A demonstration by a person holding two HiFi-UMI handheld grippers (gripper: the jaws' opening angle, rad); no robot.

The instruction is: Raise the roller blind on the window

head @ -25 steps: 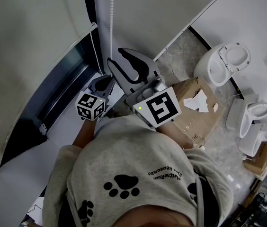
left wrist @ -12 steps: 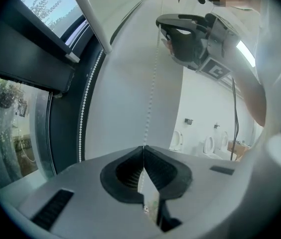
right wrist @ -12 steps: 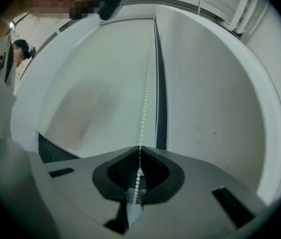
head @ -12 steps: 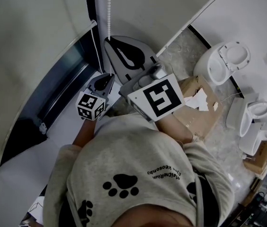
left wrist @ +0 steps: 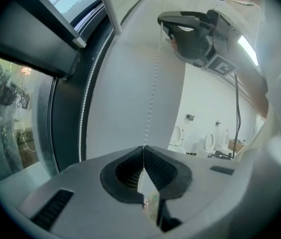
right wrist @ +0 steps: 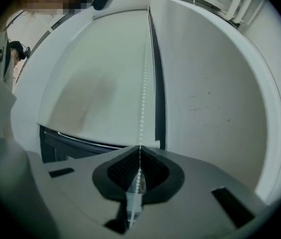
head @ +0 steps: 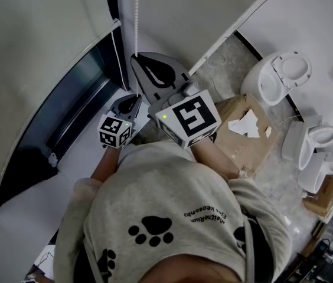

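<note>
The pale roller blind (head: pixel 30 46) hangs over the window at the left, and its bottom bar (head: pixel 95 43) stands above the dark window frame (head: pixel 75 105). A white bead chain (head: pixel 137 16) hangs beside it. My right gripper (head: pixel 136 56) is shut on that chain, which runs up from the closed jaws in the right gripper view (right wrist: pixel 140 147) alongside the blind (right wrist: pixel 95 73). Just below, my left gripper (head: pixel 133 99) is shut on the same bead chain (left wrist: pixel 153 83). In the left gripper view its jaws meet (left wrist: pixel 143 147) and the right gripper (left wrist: pixel 193 31) shows overhead.
Behind the person, several white toilets (head: pixel 278 78) stand on the floor beside an open cardboard box (head: pixel 246 131). A white wall (right wrist: pixel 215 83) lies right of the chain. The white window sill (head: pixel 25 217) runs along the lower left.
One second ago my right gripper stood open around the bead chain; its jaws have since closed on the chain. The left gripper has stayed in place.
</note>
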